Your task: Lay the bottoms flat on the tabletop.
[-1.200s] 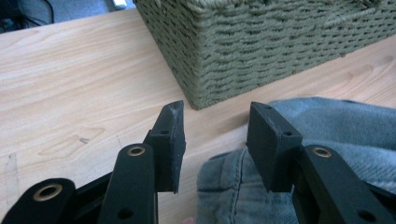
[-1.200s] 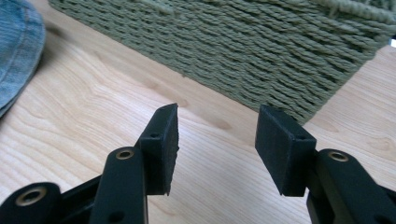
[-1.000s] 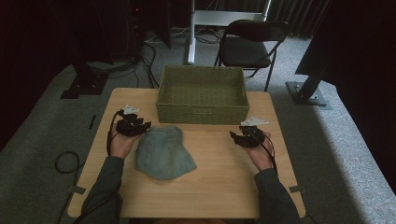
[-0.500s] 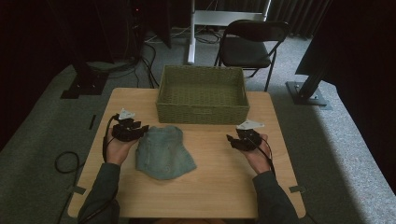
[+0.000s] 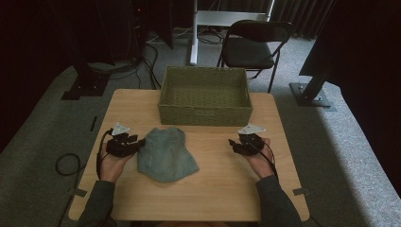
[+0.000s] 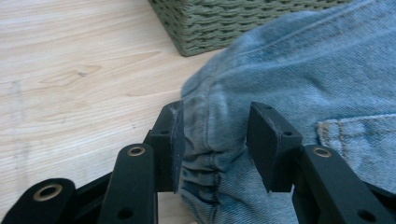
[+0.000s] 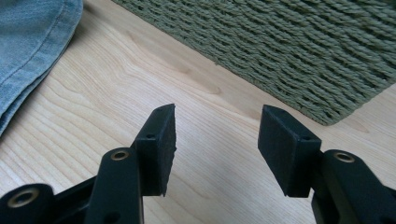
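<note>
Wooden table (image 5: 208,189), left half: denim garment (image 5: 166,154) bunched between the spread left gripper (image 6: 212,140); right gripper (image 7: 215,149) spread, empty, well apart.

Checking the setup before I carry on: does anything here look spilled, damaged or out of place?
Nothing stands out. The denim garment lies in a crumpled heap on the table, in front of the woven basket, which sits upright. The garment's edge lies between the left tool's jaws. No spills or damage show.
</note>
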Demonstrator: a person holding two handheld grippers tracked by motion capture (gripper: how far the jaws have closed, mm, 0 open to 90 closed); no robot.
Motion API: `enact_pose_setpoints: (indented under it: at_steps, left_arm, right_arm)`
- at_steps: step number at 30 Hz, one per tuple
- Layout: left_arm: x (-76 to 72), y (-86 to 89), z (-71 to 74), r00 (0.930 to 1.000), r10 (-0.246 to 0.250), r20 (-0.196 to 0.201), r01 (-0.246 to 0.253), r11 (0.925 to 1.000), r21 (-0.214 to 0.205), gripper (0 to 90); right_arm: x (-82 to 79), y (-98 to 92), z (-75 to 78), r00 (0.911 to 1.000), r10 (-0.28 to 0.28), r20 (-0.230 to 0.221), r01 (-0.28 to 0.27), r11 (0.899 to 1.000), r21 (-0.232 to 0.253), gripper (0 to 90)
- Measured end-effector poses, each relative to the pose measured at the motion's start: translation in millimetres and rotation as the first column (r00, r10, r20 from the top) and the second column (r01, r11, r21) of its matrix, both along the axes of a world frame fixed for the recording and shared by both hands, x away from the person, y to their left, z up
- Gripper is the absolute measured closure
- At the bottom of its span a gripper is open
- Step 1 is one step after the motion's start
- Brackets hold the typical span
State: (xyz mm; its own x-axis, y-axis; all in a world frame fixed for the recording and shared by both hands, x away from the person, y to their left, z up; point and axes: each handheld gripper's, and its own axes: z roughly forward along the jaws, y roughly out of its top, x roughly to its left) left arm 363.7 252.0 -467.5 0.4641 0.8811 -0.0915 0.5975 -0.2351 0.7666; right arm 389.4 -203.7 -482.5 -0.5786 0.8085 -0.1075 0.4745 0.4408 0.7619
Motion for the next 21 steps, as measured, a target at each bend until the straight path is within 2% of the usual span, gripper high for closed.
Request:
enact_pose_setpoints:
  at_steps: [1,11,13,15,21]
  left_arm:
    - [1.6,-3.0,-1.1,0.9998,-0.021,-0.003,0.021,0.9996,-0.018,57.2]
    - [9.5,-29.9,-2.0,0.9944,-0.105,-0.004,0.105,0.9941,-0.027,58.5]
    - [10.6,-32.9,-1.9,0.9936,-0.113,-0.005,0.112,0.9933,-0.025,58.7]
    - [12.9,-43.2,-1.9,0.9907,-0.136,-0.006,0.136,0.9906,-0.013,58.9]
    - [16.6,-58.9,-3.1,0.9851,-0.172,-0.009,0.172,0.9851,-0.014,59.3]
  right_arm:
    - [-0.1,0.7,-0.4,1.0,0.001,0.0,-0.001,1.0,-0.001,46.8]
    - [-2.6,4.6,0.7,0.9999,0.015,0.006,-0.015,1.0,-0.006,46.8]
    - [-2.7,5.1,0.5,0.9998,0.017,0.005,-0.017,1.0,-0.006,46.7]
    - [-3.2,6.8,-0.1,0.9998,0.021,0.004,-0.021,1.0,-0.008,46.4]
    - [-4.2,10.1,-1.2,0.9995,0.031,0.002,-0.031,0.999,-0.011,46.4]
